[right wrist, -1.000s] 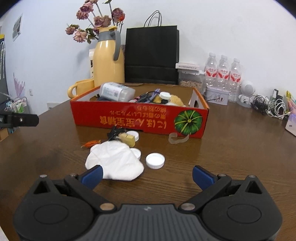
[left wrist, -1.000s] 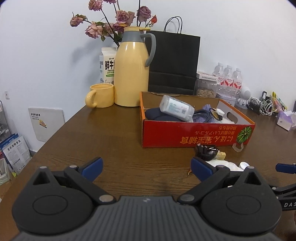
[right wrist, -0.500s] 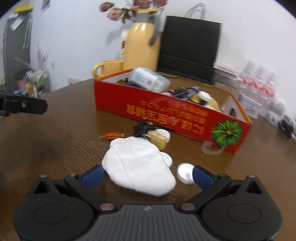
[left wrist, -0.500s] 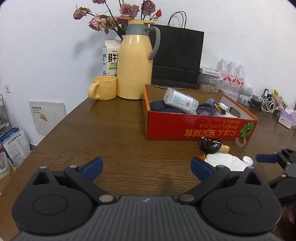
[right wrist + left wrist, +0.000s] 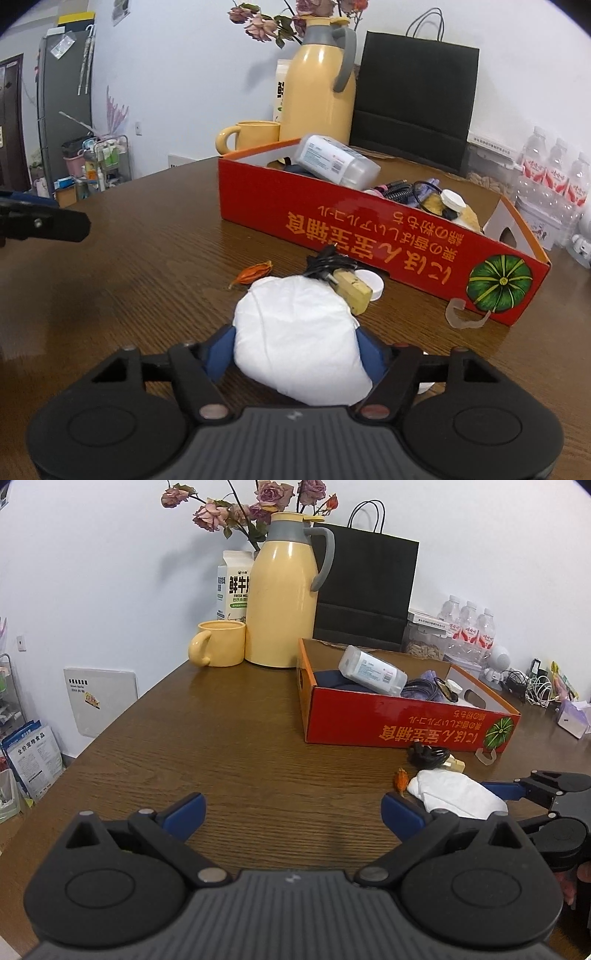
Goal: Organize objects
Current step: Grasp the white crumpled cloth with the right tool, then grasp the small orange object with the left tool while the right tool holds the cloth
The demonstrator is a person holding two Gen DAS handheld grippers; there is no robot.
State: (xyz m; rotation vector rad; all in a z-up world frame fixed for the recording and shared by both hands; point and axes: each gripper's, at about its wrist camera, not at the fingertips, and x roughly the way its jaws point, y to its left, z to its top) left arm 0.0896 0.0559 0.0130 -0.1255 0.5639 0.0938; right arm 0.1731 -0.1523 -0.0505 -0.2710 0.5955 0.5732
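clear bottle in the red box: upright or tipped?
Tipped. The clear bottle lies on its side across other items in the red box, its clear cap end lowest, label facing up.

On the table (image 5: 229, 738) a box (image 5: 369, 236) is set at one o'clock, with a bottle (image 5: 336, 158) laid in it. Before the box, a cloth (image 5: 299, 332) is placed, a plug (image 5: 351, 288) at its two o'clock. Behind the box, at eleven o'clock, a jug (image 5: 284, 602) and a mug (image 5: 219, 642) are stood, the mug left of the jug.
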